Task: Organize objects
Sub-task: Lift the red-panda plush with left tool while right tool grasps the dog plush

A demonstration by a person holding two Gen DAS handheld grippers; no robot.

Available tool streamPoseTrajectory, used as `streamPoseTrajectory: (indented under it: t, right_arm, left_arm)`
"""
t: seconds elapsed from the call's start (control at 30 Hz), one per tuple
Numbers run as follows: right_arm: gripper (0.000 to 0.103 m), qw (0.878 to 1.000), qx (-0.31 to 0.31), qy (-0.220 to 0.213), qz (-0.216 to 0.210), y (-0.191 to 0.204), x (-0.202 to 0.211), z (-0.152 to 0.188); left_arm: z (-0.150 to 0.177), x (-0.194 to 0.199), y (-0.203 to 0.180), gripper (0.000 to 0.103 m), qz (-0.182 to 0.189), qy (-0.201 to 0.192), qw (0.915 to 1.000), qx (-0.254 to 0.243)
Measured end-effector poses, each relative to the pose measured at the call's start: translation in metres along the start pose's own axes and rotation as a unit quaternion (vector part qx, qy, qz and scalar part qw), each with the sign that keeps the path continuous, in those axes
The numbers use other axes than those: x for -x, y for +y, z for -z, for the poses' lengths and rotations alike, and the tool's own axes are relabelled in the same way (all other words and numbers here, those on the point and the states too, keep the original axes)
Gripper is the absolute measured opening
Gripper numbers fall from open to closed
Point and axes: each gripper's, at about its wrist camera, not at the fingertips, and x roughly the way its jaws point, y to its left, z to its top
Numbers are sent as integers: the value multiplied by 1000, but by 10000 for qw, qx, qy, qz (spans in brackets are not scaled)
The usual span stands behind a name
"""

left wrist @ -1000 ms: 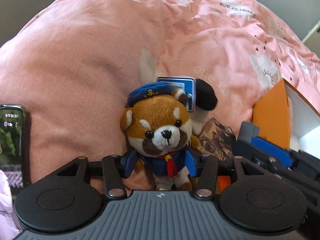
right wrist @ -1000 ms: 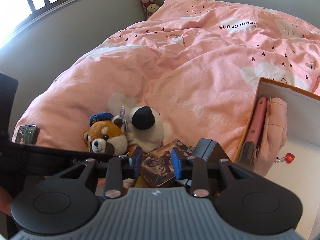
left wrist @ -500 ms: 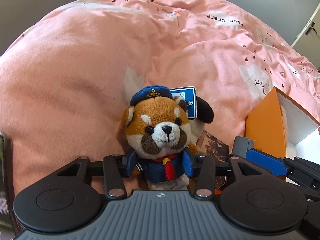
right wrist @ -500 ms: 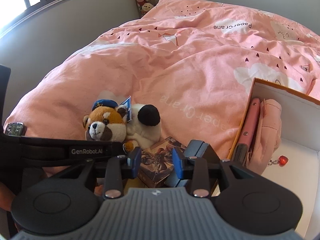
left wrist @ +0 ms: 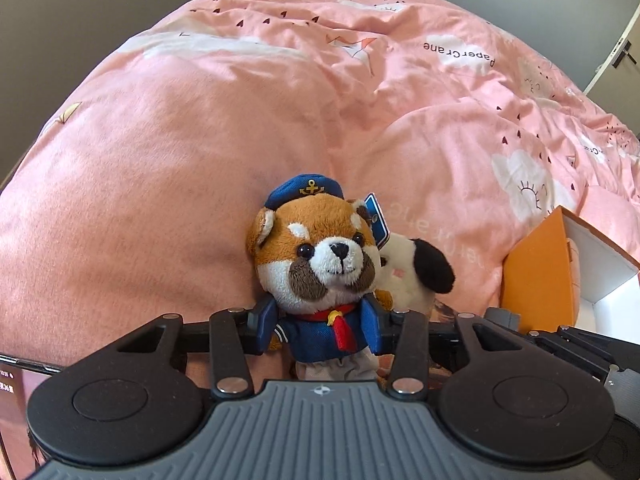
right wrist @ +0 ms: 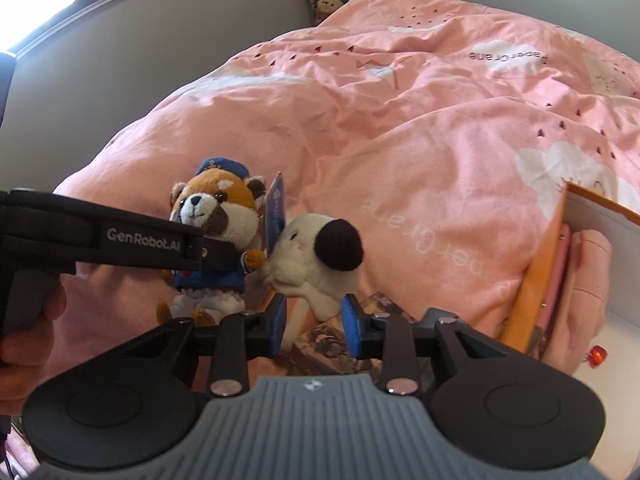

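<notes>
Left hand-held gripper (left wrist: 320,330): jaws just closing, blue pads now pressed on both flanks of the sailor-suited red panda plush (left wrist: 320,264), held upright above the pink bedspread (left wrist: 200,140).

Right hand-held gripper (right wrist: 314,330): jaws partly apart, nothing clamped; between and beyond the pads, the lower end of the white plush with black ear (right wrist: 316,256); directly below them, a picture-printed box (right wrist: 332,348).

Right of both grippers: orange box (right wrist: 540,296), open, containing pink items.

Left of the right gripper: person's hand (right wrist: 28,320) on a handle.
</notes>
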Motion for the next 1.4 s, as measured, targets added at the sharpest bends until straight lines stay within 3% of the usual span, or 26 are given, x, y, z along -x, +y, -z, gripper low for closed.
streamPoseTrajectory:
  t: [0.2, 0.43, 0.6, 0.83, 1.17, 1.4]
  right_arm:
    - [33, 9989, 276, 238, -306, 15, -21, -4]
    - [38, 9980, 260, 530, -245, 17, -50, -11]
    - [51, 9970, 314, 595, 374, 13, -59, -19]
    - [65, 9948, 268, 659, 734, 9, -71, -23]
    - [56, 9910, 166, 752, 1091, 0, -79, -24]
    - [54, 9954, 301, 183, 896, 3, -40, -19]
  left_arm:
    - [-2, 0, 6, 49, 59, 25, 10000, 43]
    - [-6, -2, 15, 49, 224, 85, 9996, 164]
    - [-6, -2, 19, 49, 325, 101, 9992, 222]
    - [-4, -6, 14, 50, 238, 75, 9996, 110]
    - [5, -14, 5, 50, -26, -104, 9999, 43]
    - [12, 2, 8, 49, 294, -315, 9989, 202]
